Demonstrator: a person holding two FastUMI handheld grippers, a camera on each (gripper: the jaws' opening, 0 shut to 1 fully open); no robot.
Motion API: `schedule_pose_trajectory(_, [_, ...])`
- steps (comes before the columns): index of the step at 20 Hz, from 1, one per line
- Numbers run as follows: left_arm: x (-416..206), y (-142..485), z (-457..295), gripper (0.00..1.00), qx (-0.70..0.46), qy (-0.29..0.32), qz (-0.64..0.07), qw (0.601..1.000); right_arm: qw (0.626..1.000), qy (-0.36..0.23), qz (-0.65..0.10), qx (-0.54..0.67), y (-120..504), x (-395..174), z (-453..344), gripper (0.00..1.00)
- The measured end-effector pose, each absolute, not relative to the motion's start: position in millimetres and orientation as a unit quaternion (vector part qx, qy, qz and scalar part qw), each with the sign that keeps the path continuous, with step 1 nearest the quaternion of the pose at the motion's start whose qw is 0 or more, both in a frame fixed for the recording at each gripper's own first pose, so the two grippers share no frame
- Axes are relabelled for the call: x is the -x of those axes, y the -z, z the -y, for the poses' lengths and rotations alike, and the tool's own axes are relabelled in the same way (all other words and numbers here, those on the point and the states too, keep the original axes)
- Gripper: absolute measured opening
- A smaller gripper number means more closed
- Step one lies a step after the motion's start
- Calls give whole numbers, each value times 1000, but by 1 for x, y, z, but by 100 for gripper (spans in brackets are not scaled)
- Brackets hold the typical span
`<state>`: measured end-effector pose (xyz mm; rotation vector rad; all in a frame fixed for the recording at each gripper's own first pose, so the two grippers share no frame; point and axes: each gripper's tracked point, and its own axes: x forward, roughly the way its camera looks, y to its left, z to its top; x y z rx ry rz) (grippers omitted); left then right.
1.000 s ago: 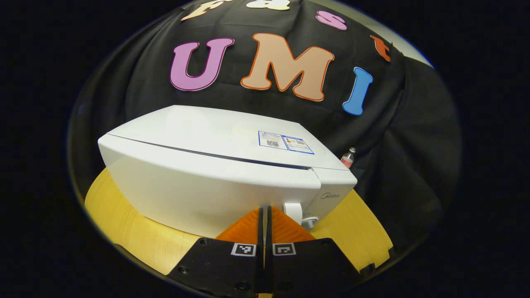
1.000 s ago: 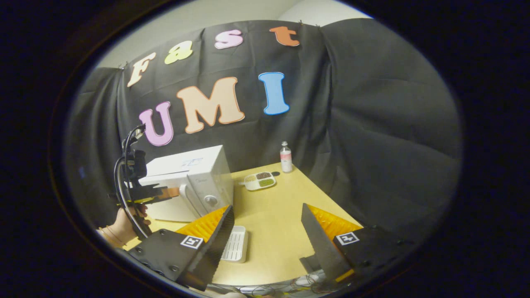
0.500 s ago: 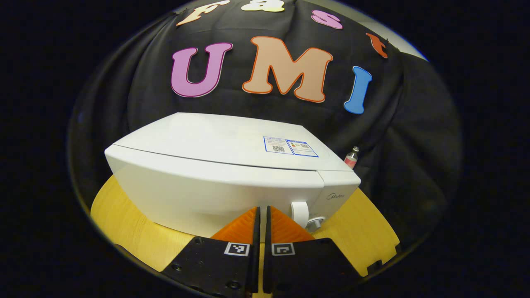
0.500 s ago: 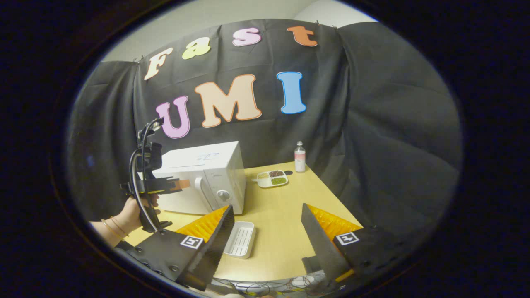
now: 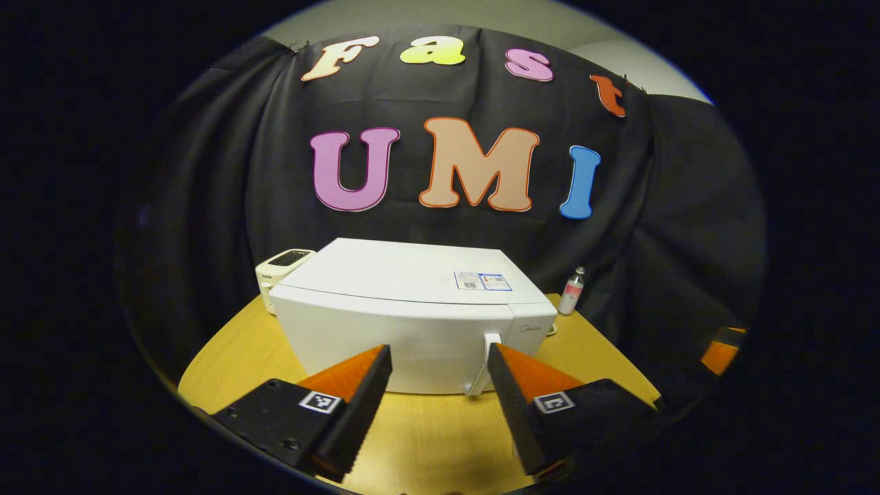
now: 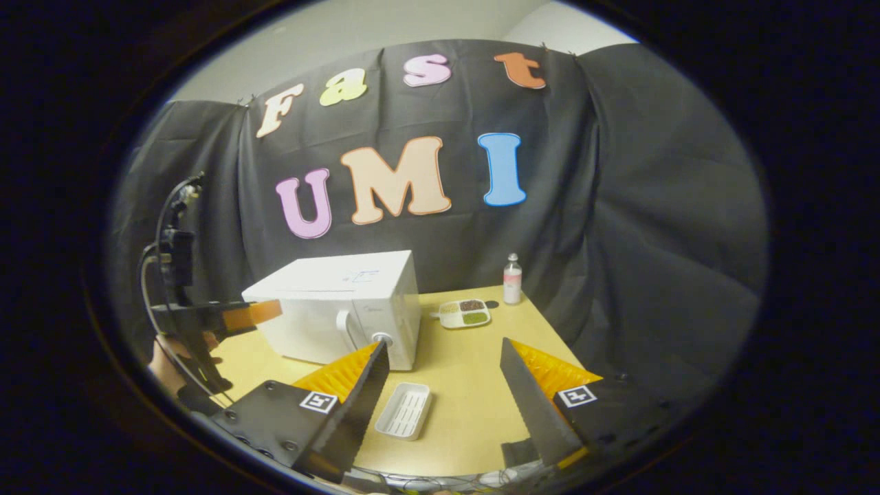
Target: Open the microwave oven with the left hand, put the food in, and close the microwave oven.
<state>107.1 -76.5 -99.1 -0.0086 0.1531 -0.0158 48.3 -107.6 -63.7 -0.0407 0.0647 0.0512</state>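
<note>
The white microwave (image 5: pixel 412 316) stands on the wooden table (image 5: pixel 240 357) with its door shut flush and its handle (image 5: pixel 489 361) at the door's right side. My left gripper (image 5: pixel 440 375) is open, a short way in front of the door, holding nothing. In the right gripper view the microwave (image 6: pixel 344 306) sits at mid-left, and the left gripper (image 6: pixel 271 311) hangs to its left in a hand (image 6: pixel 168 354). A white compartment dish of food (image 6: pixel 466 313) lies on the table right of the microwave. My right gripper (image 6: pixel 443 385) is open and empty over the table's front.
A small bottle (image 6: pixel 512 278) stands behind the food dish by the cloth wall. An empty white ridged tray (image 6: pixel 405 410) lies near the table's front, between my right fingers and the microwave. A small white device (image 5: pixel 285 265) sits behind the microwave's left corner.
The left gripper went from shut against the microwave door to open and drew back from it. The dark gap along the door's top edge closed. The right gripper stayed open.
</note>
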Motion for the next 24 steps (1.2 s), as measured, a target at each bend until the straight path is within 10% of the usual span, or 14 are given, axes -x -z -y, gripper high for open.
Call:
schedule_pose_trajectory(1, [-94,92,75,98,9,-1,-67,998,999,-27,-30,24,61,-49,108,100])
schedule_pose_trajectory(24, [-28,22,55,96,-22,-81,-47,995,997,-35,-4,71,-14,-28,113,92])
